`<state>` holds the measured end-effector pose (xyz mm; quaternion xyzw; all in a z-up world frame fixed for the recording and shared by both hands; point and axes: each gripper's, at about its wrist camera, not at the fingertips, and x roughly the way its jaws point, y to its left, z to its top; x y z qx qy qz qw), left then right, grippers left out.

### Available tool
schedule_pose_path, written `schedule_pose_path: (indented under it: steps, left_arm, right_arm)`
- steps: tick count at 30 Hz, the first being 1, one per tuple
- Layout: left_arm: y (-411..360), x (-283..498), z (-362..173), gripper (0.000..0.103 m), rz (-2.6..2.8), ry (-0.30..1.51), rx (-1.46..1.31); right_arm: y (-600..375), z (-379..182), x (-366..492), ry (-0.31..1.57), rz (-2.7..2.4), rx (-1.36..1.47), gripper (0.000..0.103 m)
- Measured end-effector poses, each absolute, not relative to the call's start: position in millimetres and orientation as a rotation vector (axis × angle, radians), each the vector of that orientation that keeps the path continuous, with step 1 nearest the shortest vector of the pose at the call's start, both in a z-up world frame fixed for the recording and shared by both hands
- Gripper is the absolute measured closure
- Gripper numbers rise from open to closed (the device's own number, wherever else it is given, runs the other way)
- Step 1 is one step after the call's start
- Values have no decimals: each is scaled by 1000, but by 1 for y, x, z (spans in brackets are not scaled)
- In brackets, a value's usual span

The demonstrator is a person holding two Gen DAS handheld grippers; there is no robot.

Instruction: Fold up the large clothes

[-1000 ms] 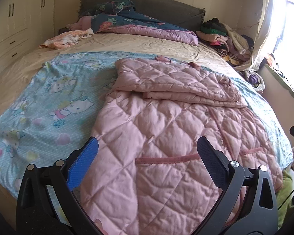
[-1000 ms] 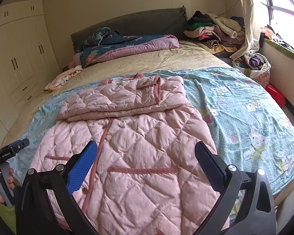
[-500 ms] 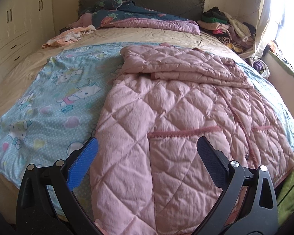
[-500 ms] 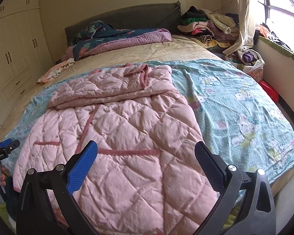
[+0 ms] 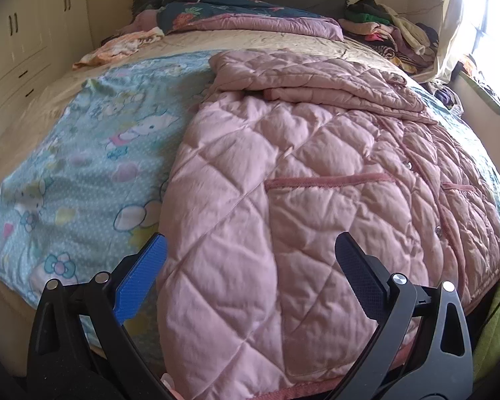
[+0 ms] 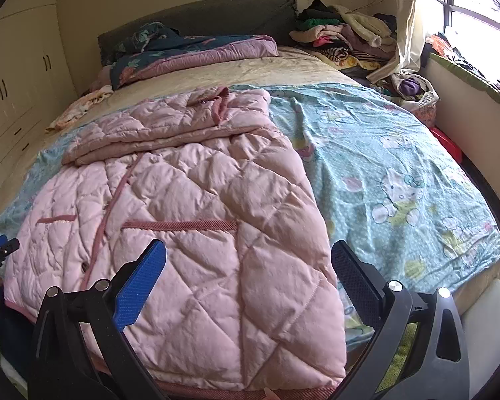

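A pink quilted coat (image 5: 300, 180) lies flat on the bed, hem toward me, its sleeves folded across the chest at the far end. It also shows in the right wrist view (image 6: 190, 220). My left gripper (image 5: 250, 266) is open and empty, low over the hem's left corner. My right gripper (image 6: 248, 266) is open and empty, low over the hem's right corner. The left gripper's tip (image 6: 0, 250) shows at the left edge of the right wrist view.
A blue cartoon-print sheet (image 5: 83, 160) covers the bed under the coat, also seen in the right wrist view (image 6: 400, 166). A folded duvet (image 5: 243, 16) lies by the headboard. A clothes pile (image 6: 343, 40) sits far right. Cabinets (image 5: 20, 43) stand left.
Both grippers have moved forward and down toward the coat's hem, so the coat fills more of each view. Both stay open. The coat has not moved.
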<state>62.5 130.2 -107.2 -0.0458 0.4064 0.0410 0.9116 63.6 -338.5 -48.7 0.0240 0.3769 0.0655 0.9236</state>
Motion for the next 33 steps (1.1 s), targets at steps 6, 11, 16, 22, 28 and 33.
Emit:
schedule_pose_path:
  steps: [6,11,16,22,28,33]
  left_arm:
    - [148,48,-119,9,120,847,-136]
    - [166,36,-124,30,116,855,-190]
    - [175,27,-132,63,81,885,-241]
    - [176,20,-137,63,53,911,-251]
    - [172,17,-145,57,54,936,-231]
    - [174,18,-153,39,57,986,-249]
  right_arm:
    - [-348,-55,61,788,119,60,4]
    - [-353,-60,62,802,122,75,4]
    - [-353,-65,63,818,134,80,4]
    - [-355,-73,61,843,144,69,4]
    - [-360,-81,54,872,142,68,4]
    - [-367,-96,50,938,150,86,4]
